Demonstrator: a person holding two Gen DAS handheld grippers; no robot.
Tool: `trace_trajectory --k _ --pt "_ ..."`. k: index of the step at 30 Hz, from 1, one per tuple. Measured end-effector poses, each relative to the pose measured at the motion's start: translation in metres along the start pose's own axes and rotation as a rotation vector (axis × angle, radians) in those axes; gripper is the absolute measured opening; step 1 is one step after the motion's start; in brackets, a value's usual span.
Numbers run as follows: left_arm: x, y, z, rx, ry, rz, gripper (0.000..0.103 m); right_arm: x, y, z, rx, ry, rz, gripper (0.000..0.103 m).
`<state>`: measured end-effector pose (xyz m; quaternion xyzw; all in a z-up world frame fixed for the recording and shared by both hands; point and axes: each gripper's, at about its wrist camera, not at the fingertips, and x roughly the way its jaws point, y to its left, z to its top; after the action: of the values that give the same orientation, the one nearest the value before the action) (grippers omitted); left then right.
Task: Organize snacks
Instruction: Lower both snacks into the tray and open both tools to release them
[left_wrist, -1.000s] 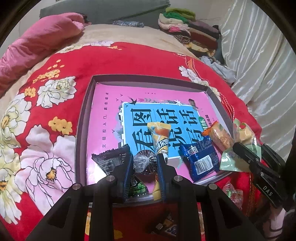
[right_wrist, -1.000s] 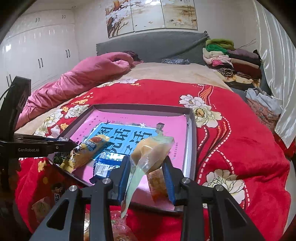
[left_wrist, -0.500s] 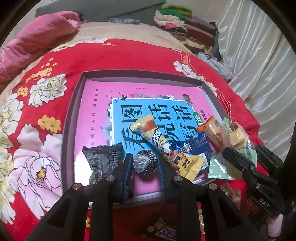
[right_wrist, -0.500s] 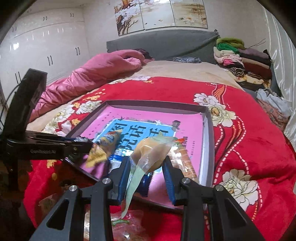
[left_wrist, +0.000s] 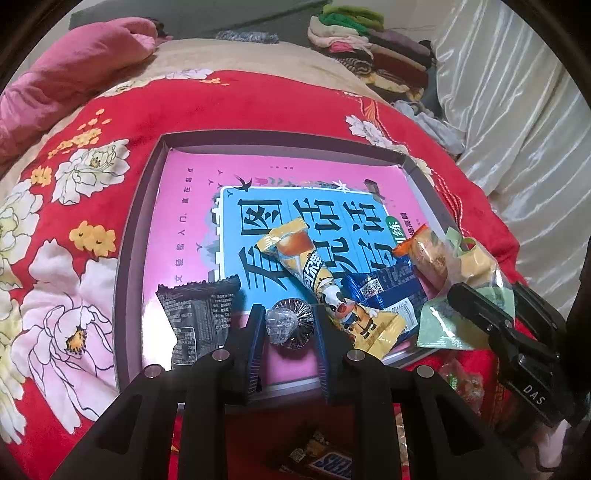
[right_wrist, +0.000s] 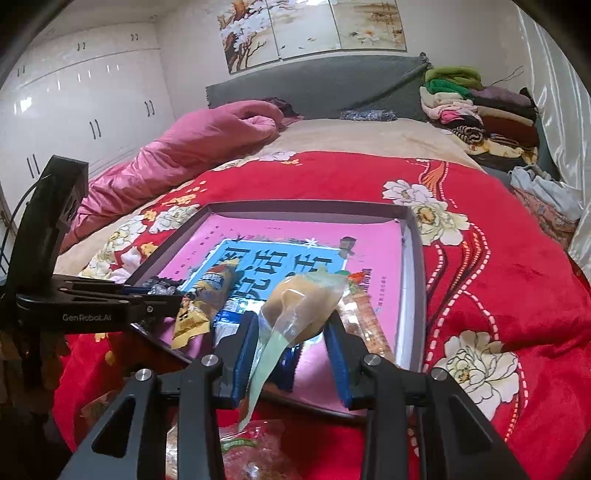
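Note:
My left gripper (left_wrist: 289, 318) is shut on a small silver foil-wrapped candy (left_wrist: 291, 326) just over the near edge of the shallow tray (left_wrist: 147, 206), whose floor is pink and blue print. In the tray lie a black packet (left_wrist: 199, 314), a long yellow snack (left_wrist: 317, 277) across a blue packet (left_wrist: 388, 291), and an orange packet (left_wrist: 428, 254). My right gripper (right_wrist: 291, 326) is shut on a clear green packet holding a tan pastry (right_wrist: 304, 301), above the tray's near right corner. That gripper (left_wrist: 498, 295) also shows in the left wrist view.
A Snickers bar (left_wrist: 328, 461) and a clear bag of snacks (right_wrist: 255, 446) lie on the red floral blanket (right_wrist: 498, 266) in front of the tray. A pink duvet (right_wrist: 192, 147) and folded clothes (right_wrist: 476, 110) sit at the far end of the bed.
The long yellow snack went from standing behind the left fingers to lying diagonally across the blue packet. Both grippers keep their hold and have shifted only slightly.

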<state>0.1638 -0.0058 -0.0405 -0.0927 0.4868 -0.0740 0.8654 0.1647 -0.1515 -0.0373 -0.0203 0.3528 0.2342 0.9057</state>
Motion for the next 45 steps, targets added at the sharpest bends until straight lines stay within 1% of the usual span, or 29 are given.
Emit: trace_trajectory --k 2,3,7,11,20,31,33,35,39,41,45 --pt "0.0 0.0 0.0 0.0 0.002 0.0 0.026 0.0 -0.001 0.0 0.003 0.0 -0.011 0.04" --pt "0.0 0.0 0.0 0.001 0.001 -0.001 0.026 0.0 -0.002 0.0 0.004 0.0 -0.014 0.043" --pt "0.0 0.0 0.0 0.0 0.002 0.0 0.027 -0.001 -0.005 0.0 0.016 -0.002 -0.023 0.047" --pt "-0.001 0.0 0.0 0.0 0.001 -0.001 0.027 -0.004 -0.008 0.002 0.029 -0.022 -0.025 0.048" --pt "-0.006 -0.001 0.001 0.004 -0.008 -0.001 0.028 -0.007 -0.014 0.002 0.058 -0.029 -0.029 0.048" --pt "-0.009 -0.001 0.002 0.009 -0.011 0.0 0.03 -0.008 -0.013 0.003 0.06 -0.028 -0.016 0.052" --pt "-0.01 -0.001 0.001 0.01 -0.011 0.0 0.032 -0.008 -0.012 0.003 0.057 -0.025 -0.014 0.053" --pt "-0.01 -0.001 0.001 0.011 -0.012 0.002 0.036 -0.008 -0.011 0.003 0.053 -0.025 -0.012 0.053" --pt "-0.011 -0.001 0.001 0.011 -0.013 0.0 0.038 -0.008 -0.011 0.003 0.056 -0.029 -0.01 0.054" --pt "-0.013 -0.001 0.0 0.012 -0.015 0.002 0.045 -0.008 -0.011 0.003 0.059 -0.03 -0.008 0.056" --pt "-0.018 -0.001 0.0 0.011 -0.022 0.001 0.051 -0.009 -0.011 0.004 0.068 -0.036 -0.003 0.061"
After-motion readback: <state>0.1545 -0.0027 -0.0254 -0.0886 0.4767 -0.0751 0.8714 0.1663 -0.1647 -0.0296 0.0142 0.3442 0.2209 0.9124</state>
